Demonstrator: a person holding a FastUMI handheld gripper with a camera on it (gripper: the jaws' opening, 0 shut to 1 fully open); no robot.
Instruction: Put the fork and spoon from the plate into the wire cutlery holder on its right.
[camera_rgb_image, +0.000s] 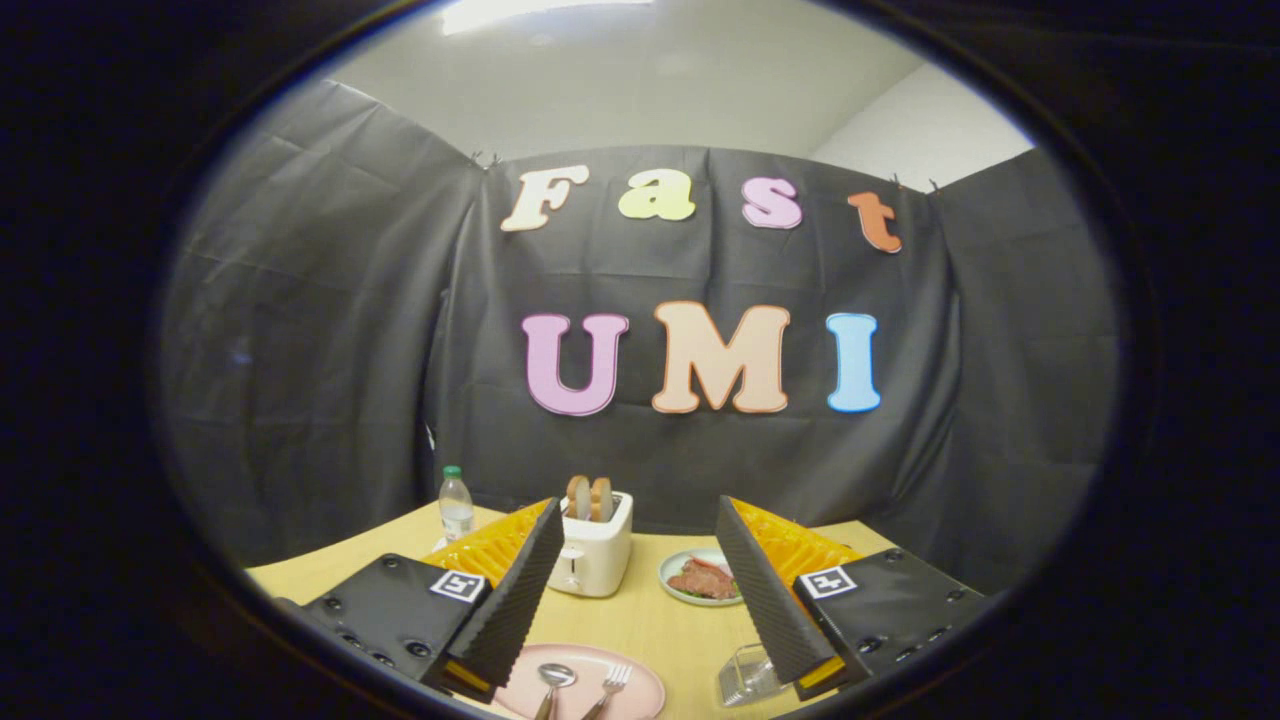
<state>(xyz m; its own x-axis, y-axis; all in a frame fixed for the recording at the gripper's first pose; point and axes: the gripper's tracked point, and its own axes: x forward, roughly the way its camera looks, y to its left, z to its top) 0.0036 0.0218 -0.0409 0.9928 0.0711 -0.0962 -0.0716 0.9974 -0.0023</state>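
A pink plate (640, 690) lies on the wooden table close below the fingers, with a metal spoon (553, 680) and a metal fork (611, 685) side by side on it. To its right, partly behind the right finger, stands the wire cutlery holder (745, 675). My gripper (640, 525) is open, raised above the table, with nothing between its fingers. The plate sits between and below the two fingers.
Beyond the fingers a white toaster (593, 555) with two bread slices stands on the table. A small plate of food (703, 578) sits to its right. A water bottle (456, 505) stands at the far left, near the black cloth wall.
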